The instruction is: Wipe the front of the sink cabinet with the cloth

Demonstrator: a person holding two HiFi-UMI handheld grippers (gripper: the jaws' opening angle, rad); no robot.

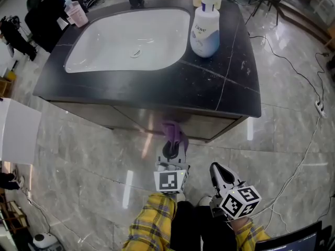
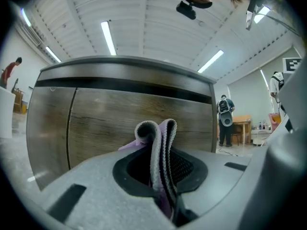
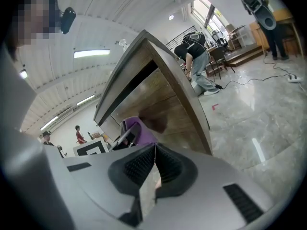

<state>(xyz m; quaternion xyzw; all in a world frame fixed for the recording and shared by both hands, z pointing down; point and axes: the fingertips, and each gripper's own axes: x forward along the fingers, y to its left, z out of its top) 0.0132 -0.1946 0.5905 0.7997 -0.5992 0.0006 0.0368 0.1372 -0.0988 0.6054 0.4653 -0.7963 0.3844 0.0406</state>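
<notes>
Hanging back nearest the person, the right gripper [image 3: 152,169] has its jaws together on nothing. Just ahead of it, the left gripper [image 2: 160,163] is clamped on the purple cloth [image 2: 159,137], whose folds stand upright out of the jaws. The sink cabinet front [image 2: 108,123] lies straight ahead of the cloth and very near; contact cannot be told. The left gripper is likely the one to wipe, sideways under the dark counter [image 1: 209,82].

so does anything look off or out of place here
Nothing stands out: the purple cloth sits clamped in the left tongs by the cabinet front, and the soap bottle stands upright on the counter.
</notes>
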